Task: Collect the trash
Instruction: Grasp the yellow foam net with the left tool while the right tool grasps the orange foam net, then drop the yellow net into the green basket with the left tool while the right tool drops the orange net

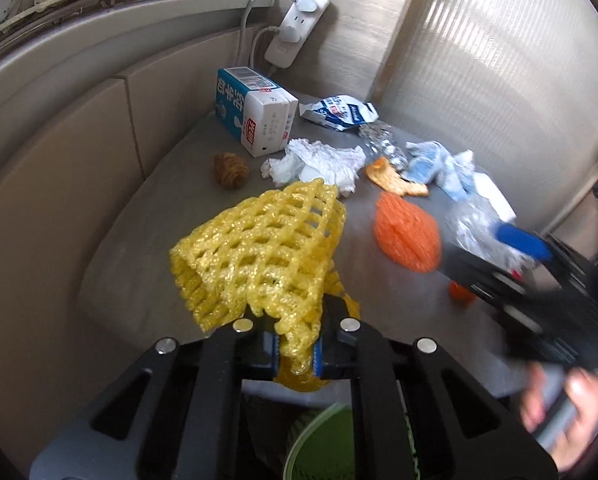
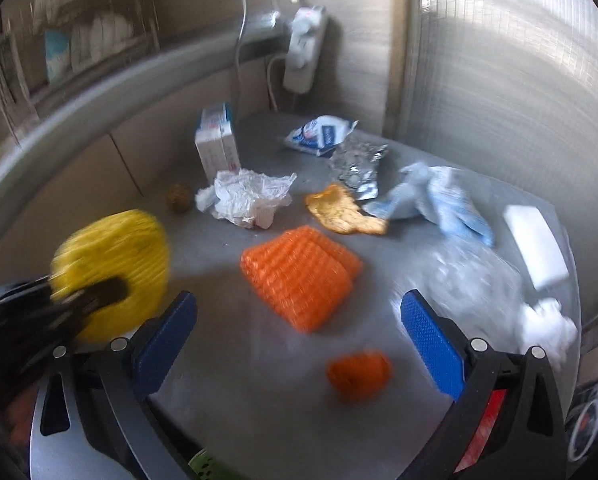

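Note:
My left gripper is shut on a yellow foam fruit net and holds it above the grey counter; the net also shows in the right wrist view. My right gripper is open and empty, just short of an orange foam net, with a small orange piece between its fingers' reach. The right gripper shows blurred in the left wrist view. The orange net also shows there.
On the counter lie a milk carton, a crumpled white wrapper, an orange peel, a foil wrapper, a blue-white pouch, blue tissue, clear plastic, a brown nut-like thing. A green bin sits below.

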